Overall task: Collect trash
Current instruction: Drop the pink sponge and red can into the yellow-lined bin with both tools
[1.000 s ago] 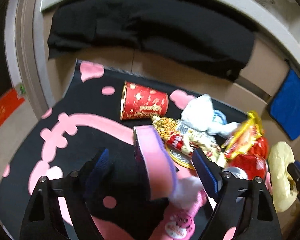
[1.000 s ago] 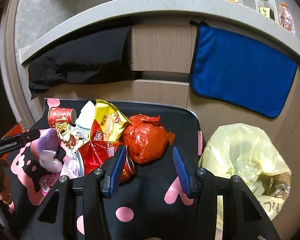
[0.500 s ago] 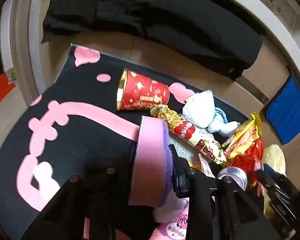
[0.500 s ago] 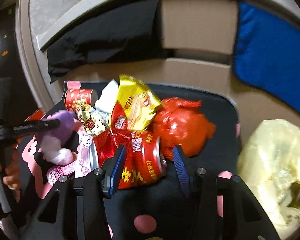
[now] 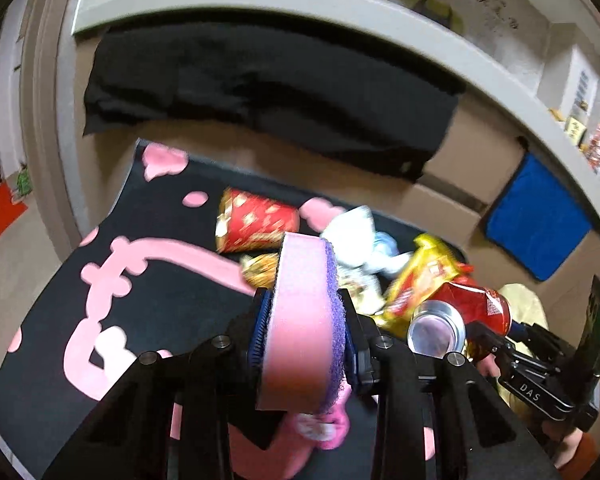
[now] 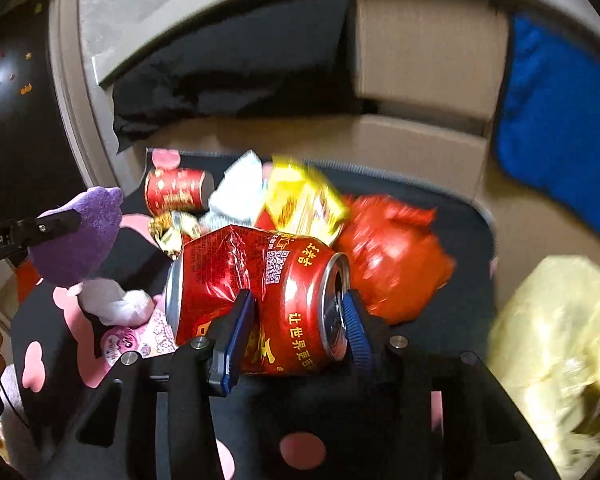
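My left gripper point(image 5: 305, 320) is shut on a pink sponge with a purple scouring side point(image 5: 300, 320), held up off the black mat with pink shapes point(image 5: 160, 280). The sponge point(image 6: 80, 236) also shows at the left of the right wrist view. My right gripper point(image 6: 296, 320) has its jaws closing on a dented red drink can point(image 6: 292, 272) lying on its side; one pad presses its wall, the other its top end. Behind it lie a yellow snack bag point(image 6: 304, 200), a red plastic bag point(image 6: 392, 264), a red paper cup point(image 5: 256, 224), a white tissue point(image 5: 352, 232) and a gold wrapper point(image 5: 260, 268).
A pale yellow plastic bag point(image 6: 556, 340) sits at the right, off the mat. A pink and white plush item point(image 6: 112, 300) lies under the left gripper. Cabinet fronts stand behind the mat, with a black cloth point(image 5: 260, 80) and a blue towel point(image 6: 560, 140) hanging from the counter edge.
The left jaws closed on the sponge and lifted it off the mat. The right gripper moved forward to the red can, and its jaws narrowed onto it.
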